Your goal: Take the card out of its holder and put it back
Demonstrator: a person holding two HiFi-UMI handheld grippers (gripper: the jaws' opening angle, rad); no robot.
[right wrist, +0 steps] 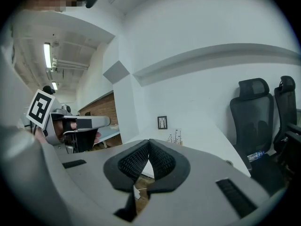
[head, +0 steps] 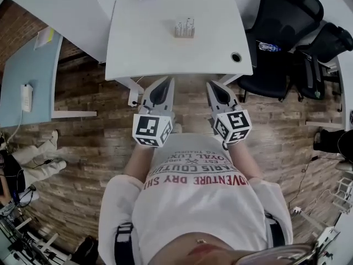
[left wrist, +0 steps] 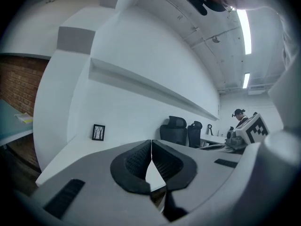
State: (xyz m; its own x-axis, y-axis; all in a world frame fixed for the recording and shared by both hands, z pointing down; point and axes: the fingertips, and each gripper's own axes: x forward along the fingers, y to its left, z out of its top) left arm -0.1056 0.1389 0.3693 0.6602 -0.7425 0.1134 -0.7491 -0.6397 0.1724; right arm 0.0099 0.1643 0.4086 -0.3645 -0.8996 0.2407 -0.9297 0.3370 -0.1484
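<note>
Your left hand-held gripper [head: 164,85] and right hand-held gripper [head: 214,89] hang empty, jaws pressed together, at the near edge of the table [head: 143,46], so you seem to be on the approach: reach to 12 o'clock, where the card [head: 189,23] stands in its holder [head: 183,33], and open one to pinch it.

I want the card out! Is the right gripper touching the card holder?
Apart. Head view: the right gripper at the edge of the table, the card holder far across it.
</note>
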